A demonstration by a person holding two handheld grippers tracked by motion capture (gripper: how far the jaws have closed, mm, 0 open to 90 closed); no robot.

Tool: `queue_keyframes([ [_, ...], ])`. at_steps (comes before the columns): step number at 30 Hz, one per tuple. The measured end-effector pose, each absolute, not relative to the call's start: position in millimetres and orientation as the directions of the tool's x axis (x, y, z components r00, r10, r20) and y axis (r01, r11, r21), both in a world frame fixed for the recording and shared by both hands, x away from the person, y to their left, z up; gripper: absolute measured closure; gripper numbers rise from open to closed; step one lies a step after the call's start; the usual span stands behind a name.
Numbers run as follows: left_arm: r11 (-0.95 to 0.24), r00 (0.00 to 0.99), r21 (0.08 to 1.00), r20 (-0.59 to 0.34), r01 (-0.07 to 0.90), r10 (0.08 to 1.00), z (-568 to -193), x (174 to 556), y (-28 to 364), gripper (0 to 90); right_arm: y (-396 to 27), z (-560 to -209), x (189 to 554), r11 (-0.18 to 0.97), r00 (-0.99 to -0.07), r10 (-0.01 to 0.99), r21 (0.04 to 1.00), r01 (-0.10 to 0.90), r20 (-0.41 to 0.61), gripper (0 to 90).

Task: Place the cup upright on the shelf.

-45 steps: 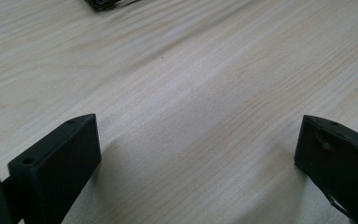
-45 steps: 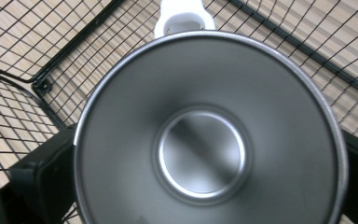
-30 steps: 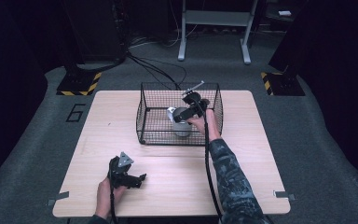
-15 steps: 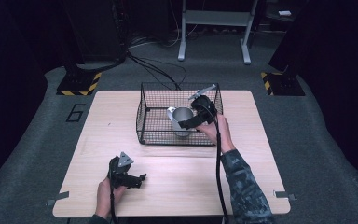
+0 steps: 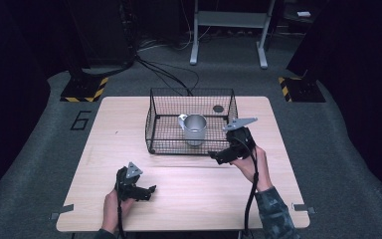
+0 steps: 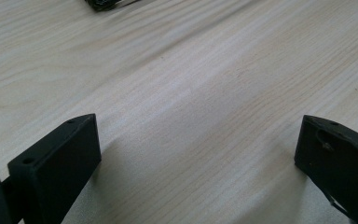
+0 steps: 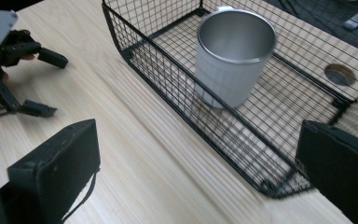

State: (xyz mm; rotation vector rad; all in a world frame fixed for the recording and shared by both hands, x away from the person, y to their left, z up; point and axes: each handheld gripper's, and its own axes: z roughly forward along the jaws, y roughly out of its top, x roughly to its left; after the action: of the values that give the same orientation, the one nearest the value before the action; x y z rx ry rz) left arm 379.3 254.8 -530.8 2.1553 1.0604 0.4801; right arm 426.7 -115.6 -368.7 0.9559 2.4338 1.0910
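One steel cup point(image 5: 195, 130) stands upright inside one wire basket point(image 5: 151, 119), beyond the right gripper point(image 5: 219, 156), jaws wide, empty; left gripper point(image 5: 149, 191) likewise.

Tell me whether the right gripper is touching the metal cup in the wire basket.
Apart. The right gripper view shows the right gripper open over bare table, with the wire basket wall between its jaws and the metal cup.

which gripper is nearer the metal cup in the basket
Right. The right gripper hovers open just outside the wire basket near the metal cup; the left gripper sits open near the table's front edge.
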Motion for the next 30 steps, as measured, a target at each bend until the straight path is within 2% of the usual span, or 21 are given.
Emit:
queue_keyframes([
  [13,-0.438,0.600,0.712,0.029,0.549,0.799,-530.8,379.3,254.7,0.3,-177.3,-411.9,390.8,0.391,-0.626,0.780,0.759,0.520,0.026,0.0],
  [24,-0.438,0.600,0.712,0.029,0.549,0.799,-530.8,379.3,254.7,0.3,-240.8,-488.6,374.8,0.304,-0.472,0.880,0.702,0.644,0.052,0.0],
  [30,-0.437,0.600,0.712,0.028,0.549,0.800,-530.8,379.3,254.7,0.2,-259.0,-510.0,373.3,0.278,-0.427,0.903,0.700,0.658,0.042,0.0],
])
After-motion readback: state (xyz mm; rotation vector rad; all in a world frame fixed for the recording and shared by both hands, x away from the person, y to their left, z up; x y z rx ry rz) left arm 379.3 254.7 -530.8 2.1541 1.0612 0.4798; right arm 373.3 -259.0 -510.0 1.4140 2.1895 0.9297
